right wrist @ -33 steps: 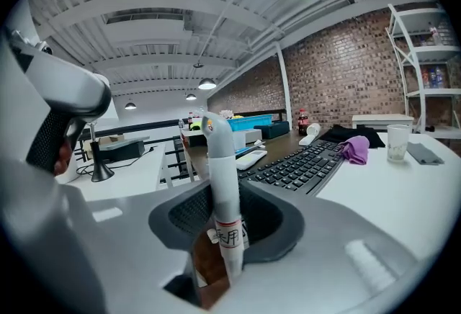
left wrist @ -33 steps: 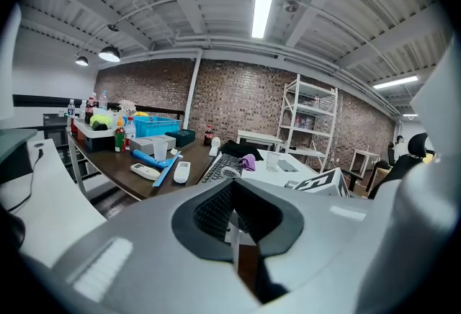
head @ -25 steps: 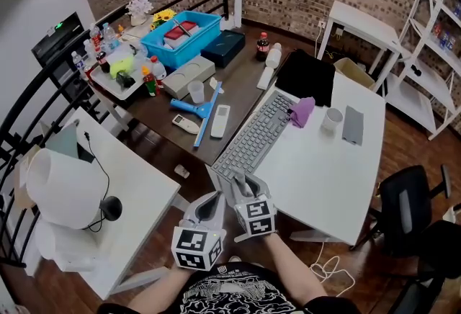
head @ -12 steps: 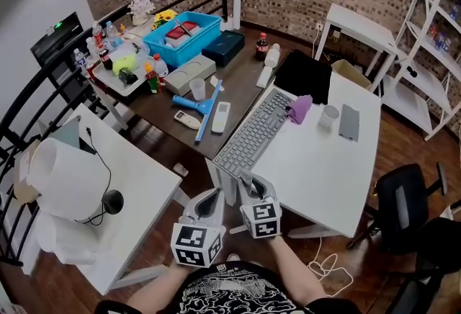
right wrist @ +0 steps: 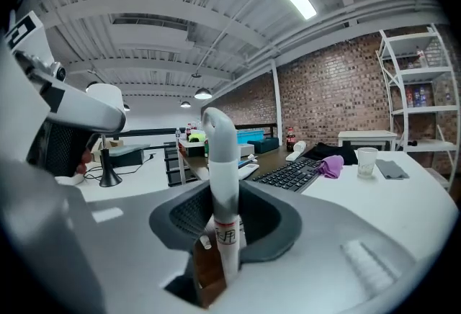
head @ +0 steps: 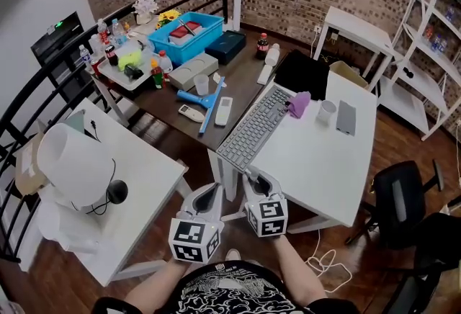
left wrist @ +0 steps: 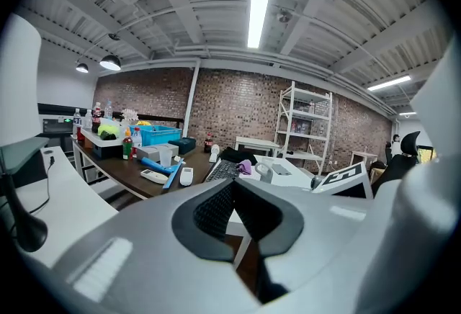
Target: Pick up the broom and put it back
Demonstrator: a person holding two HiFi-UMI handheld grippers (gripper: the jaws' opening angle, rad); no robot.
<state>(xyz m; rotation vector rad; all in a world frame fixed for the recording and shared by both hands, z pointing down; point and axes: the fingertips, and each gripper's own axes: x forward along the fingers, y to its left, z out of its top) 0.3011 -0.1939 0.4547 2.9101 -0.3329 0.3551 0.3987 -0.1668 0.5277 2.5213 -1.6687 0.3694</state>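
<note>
Both grippers have edged forward and up since a second ago, toward the gap beside the table [head: 317, 161]. My right gripper [head: 253, 180] is clamped on the broom [right wrist: 221, 161], with the handle upright between the pads. The brush end is probably below, out of view. My left gripper [head: 209, 194] rides alongside, jaws together on nothing. I should keep the grip firm and the handle vertical, clear of the table edge. Both grippers point ahead, tipped slightly downward.
</note>
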